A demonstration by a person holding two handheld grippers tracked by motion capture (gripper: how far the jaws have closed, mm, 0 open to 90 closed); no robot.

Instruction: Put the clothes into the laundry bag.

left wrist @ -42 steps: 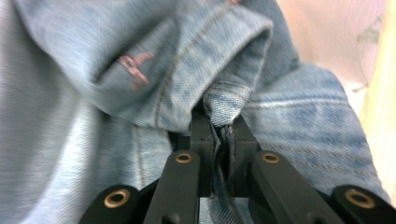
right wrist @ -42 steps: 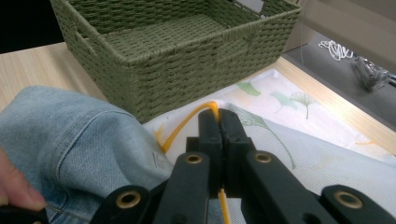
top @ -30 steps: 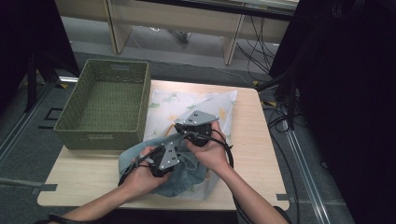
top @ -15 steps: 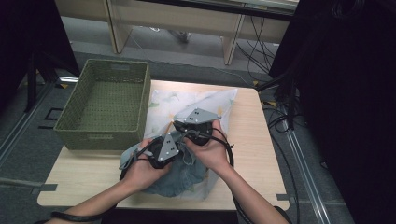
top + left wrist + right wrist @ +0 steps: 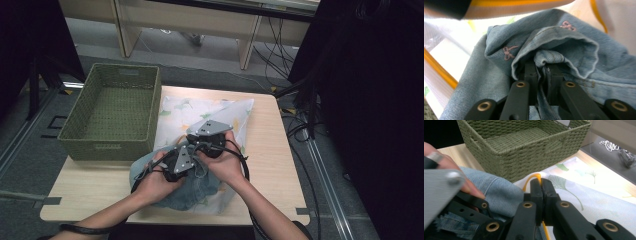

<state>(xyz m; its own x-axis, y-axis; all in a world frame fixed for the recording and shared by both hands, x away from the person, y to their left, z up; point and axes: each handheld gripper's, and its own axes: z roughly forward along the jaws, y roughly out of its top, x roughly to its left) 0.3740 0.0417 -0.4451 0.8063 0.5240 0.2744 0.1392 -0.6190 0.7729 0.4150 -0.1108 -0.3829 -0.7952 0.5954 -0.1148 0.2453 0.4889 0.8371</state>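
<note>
A blue denim garment [image 5: 195, 192] with small pink bows [image 5: 574, 45] lies bunched at the mouth of a white leaf-print mesh bag [image 5: 200, 107] on the table. My left gripper [image 5: 196, 161] [image 5: 541, 67] pinches a fold of the denim; its jaws have just been opening a little, and the fabric still sits between them. My right gripper [image 5: 191, 143] [image 5: 540, 182] is shut on the bag's orange-trimmed edge [image 5: 534, 177], just above the denim. The two grippers sit side by side, nearly touching.
A green woven basket [image 5: 107, 147] [image 5: 524, 150] stands empty on the table's left, right beside the bag. The wooden table [image 5: 270, 150] shows bare wood to the right. Cables and desk legs lie on the floor beyond.
My left gripper has edged slightly up toward the right one, taking the denim with it. The right hand has kept still.
</note>
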